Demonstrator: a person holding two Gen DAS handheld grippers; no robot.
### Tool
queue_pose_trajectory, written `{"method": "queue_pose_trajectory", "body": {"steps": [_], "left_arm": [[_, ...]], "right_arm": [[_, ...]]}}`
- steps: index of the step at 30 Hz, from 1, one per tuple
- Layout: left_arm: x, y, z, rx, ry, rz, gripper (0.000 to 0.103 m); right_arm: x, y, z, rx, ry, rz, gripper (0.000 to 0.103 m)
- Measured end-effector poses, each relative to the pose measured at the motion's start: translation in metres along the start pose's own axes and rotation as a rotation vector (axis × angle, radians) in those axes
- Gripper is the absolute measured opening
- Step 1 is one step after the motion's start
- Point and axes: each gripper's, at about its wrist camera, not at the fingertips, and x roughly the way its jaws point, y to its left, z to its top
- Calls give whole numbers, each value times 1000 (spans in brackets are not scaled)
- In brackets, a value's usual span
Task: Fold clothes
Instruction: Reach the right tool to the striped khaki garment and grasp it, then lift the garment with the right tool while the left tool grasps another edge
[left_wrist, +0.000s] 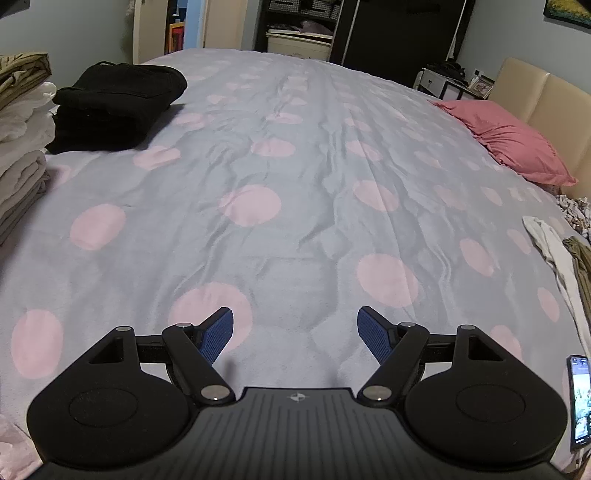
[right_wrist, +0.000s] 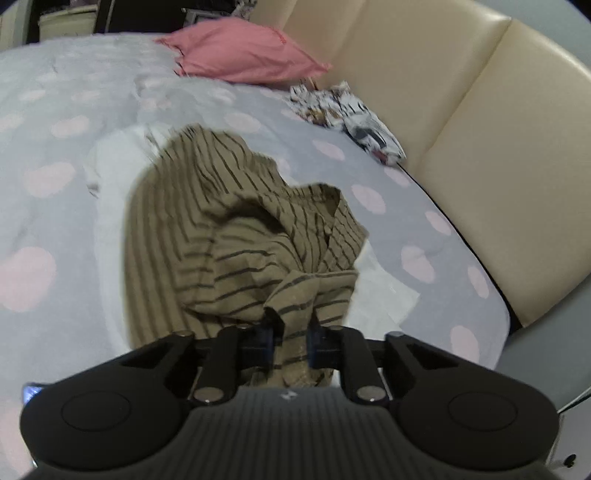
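My right gripper (right_wrist: 291, 343) is shut on a tan shirt with dark stripes (right_wrist: 236, 236), which hangs crumpled from its fingers above the bed. A white garment (right_wrist: 110, 173) lies under and beside the shirt. My left gripper (left_wrist: 295, 325) is open and empty, low over the grey bedspread with pink dots (left_wrist: 280, 192). The white garment (left_wrist: 554, 251) and an edge of the tan shirt (left_wrist: 581, 258) show at the right edge of the left wrist view.
A stack of folded black clothes (left_wrist: 118, 103) and a pile of folded white and tan clothes (left_wrist: 22, 147) sit at the far left of the bed. A pink pillow (left_wrist: 509, 140) lies by the cream headboard (right_wrist: 461, 129). A patterned garment (right_wrist: 351, 114) lies near it. A phone (left_wrist: 580, 402) lies at right.
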Motion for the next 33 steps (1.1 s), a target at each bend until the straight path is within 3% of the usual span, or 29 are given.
{"method": "queue_pose_trajectory", "body": {"steps": [6,14,23,27,28,29,33], "left_arm": [[-6,3,3,-6,-13,-1,73],[-29,16,13,-32,-79,7,73],[-50,29,23,-43,-136,4,72],[-54,31,25,-19,-134,-15,72],[-55,32,25,-13,-133,-20,72],[-56,32,26,-7,-133,-24,72],[-60,34,28,18,-130,-44,72]], "right_arm": [[-58,48,28,-19,-133,242,12],[-158,150,47,-149,-271,670,11],[-239,255,-8,-496,-168,1053,11],[-275,302,-33,-656,-114,1218,30],[-275,303,-34,-662,-109,1224,40],[-271,300,-33,-655,-107,1217,44],[-259,287,-29,-629,-100,1190,48]]}}
